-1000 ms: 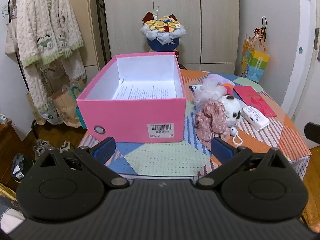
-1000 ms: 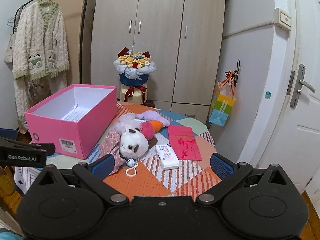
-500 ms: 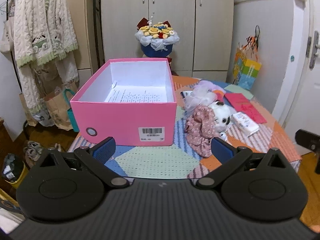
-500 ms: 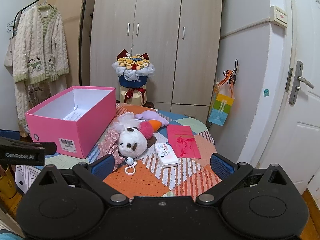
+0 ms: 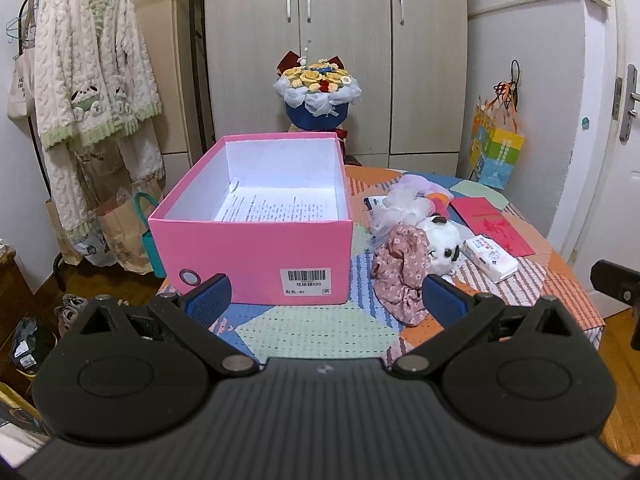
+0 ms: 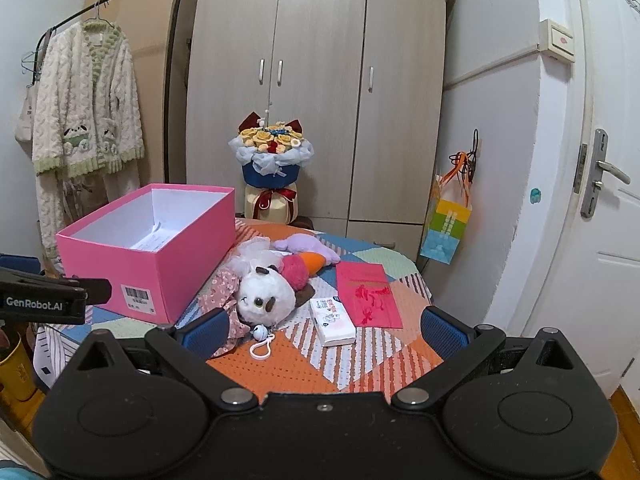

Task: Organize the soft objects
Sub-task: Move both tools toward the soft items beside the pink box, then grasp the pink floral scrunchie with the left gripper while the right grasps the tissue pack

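A round bench [image 5: 320, 332] under a patchwork cloth of orange, blue, green and striped patches fills the middle of a small room. On its left side stands an open pink box [image 5: 256, 248] with printed paper lying on its white floor. Just right of the box the soft things lie in a heap: a floral cloth [image 5: 402, 272], a white plush [image 6: 266, 296] with a bell and ring, a pink and orange toy [image 6: 302, 266] and a lilac one [image 6: 304, 246] behind it. A tissue pack [image 6: 332, 318] and a red envelope [image 6: 366, 294] lie beside the heap. Behind the bench a bouquet [image 6: 272, 152] stands before a grey wardrobe [image 6: 320, 80]; a cream cardigan [image 5: 92, 80] hangs on a rack at left, a gift bag [image 6: 446, 228] on the wall and a white door [image 6: 600, 200] at right. The left tongs [image 5: 324, 296] and right tongs [image 6: 324, 326] both hover spread wide and empty near the bench's front edge
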Available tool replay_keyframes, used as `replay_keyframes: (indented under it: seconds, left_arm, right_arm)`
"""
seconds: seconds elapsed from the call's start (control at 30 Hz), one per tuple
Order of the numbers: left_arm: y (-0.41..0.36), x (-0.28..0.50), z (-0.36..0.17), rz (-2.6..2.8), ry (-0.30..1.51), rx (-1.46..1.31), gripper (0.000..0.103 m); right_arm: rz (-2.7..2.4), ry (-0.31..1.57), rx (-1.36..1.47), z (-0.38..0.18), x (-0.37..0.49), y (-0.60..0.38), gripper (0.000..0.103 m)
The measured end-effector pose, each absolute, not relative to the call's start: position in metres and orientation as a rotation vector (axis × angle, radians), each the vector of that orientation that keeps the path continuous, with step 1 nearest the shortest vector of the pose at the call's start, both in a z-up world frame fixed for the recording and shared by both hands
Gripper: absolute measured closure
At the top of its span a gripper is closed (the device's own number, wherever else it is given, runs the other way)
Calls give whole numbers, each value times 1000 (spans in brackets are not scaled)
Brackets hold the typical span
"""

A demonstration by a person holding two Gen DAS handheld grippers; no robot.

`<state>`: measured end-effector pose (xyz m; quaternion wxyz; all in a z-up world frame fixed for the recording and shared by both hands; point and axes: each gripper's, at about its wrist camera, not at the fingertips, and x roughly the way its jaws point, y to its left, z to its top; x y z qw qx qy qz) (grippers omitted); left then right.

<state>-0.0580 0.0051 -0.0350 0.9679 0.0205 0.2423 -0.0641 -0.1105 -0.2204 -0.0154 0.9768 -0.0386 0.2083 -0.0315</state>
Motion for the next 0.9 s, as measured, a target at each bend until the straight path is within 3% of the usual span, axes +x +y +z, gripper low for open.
replay_keyframes:
  seconds: [0.53,0.9]
  left_arm:
    - [-4,-51,-33,-96,464,25,0]
    - [-24,-25,-57,-185,415,-32,3]
  right_arm:
    - [-13,346,-103,-18,-109,-232,0]
    - [111,330,60,-48,-60,-281,0]
